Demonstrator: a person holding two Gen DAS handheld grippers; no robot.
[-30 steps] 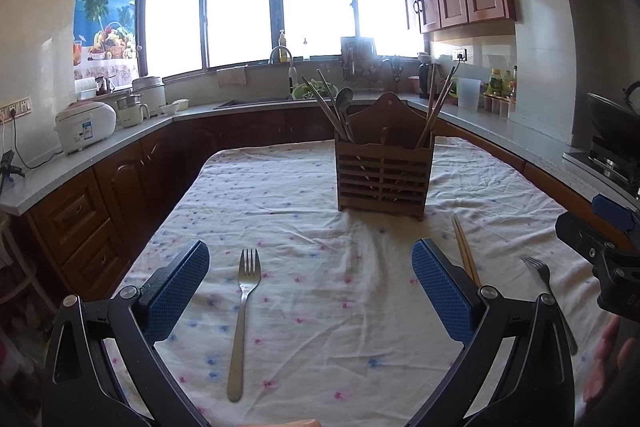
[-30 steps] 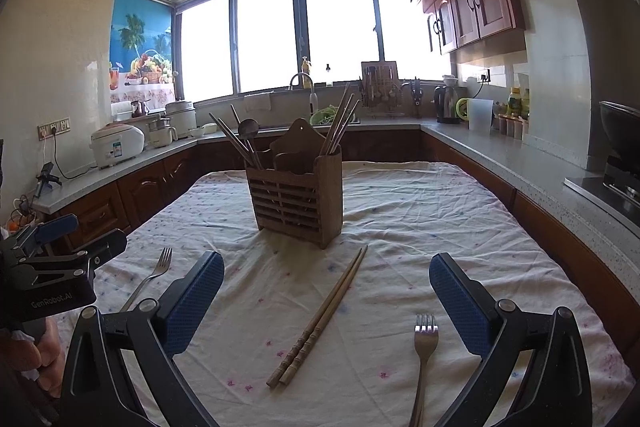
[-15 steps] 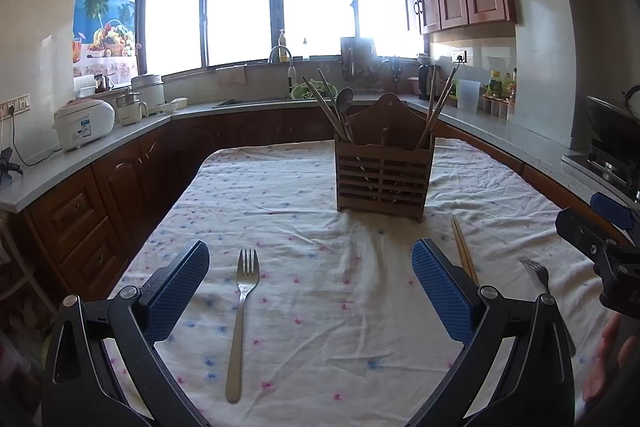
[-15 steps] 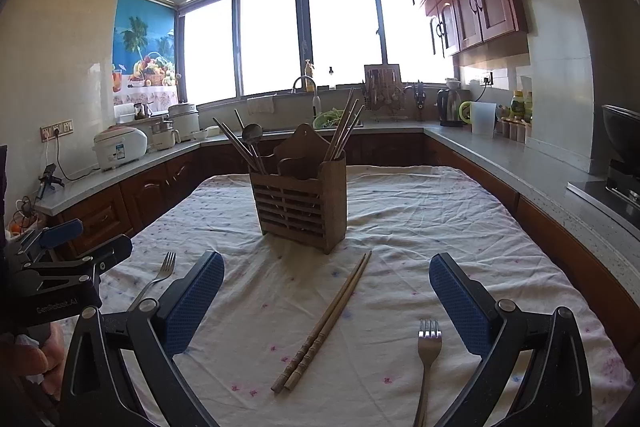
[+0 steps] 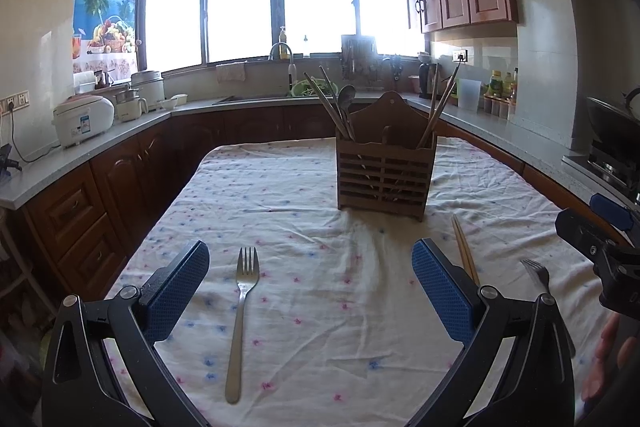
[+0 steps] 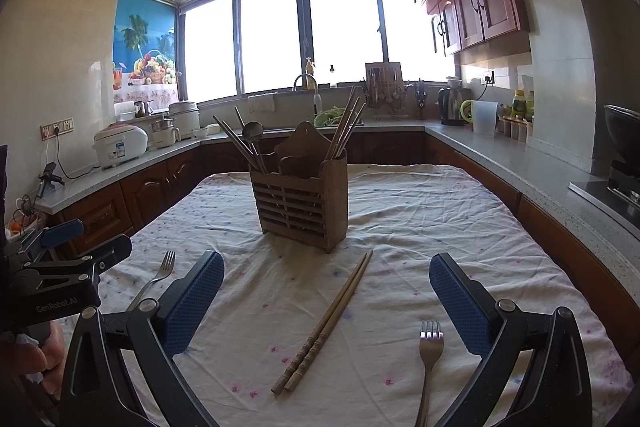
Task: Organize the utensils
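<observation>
Both your left tool (image 5: 310,281) and right tool (image 6: 326,287) stand wide and hold nothing. The 2 forks (image 5: 240,311) (image 6: 429,359) look thin, stiff and slippery, flat on the cloth: take each across the handle. The light chopsticks (image 6: 326,319) may roll, so pinch them together at the middle.

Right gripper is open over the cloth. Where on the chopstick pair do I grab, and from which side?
Grip the chopsticks near mid-length, coming straight down with the right gripper, fingers straddling the pair crosswise. They lie flat and touching on the tablecloth, angled toward the wooden holder, so one pinch should likely catch both. Mid-shaft keeps them balanced for tipping upright.
</observation>
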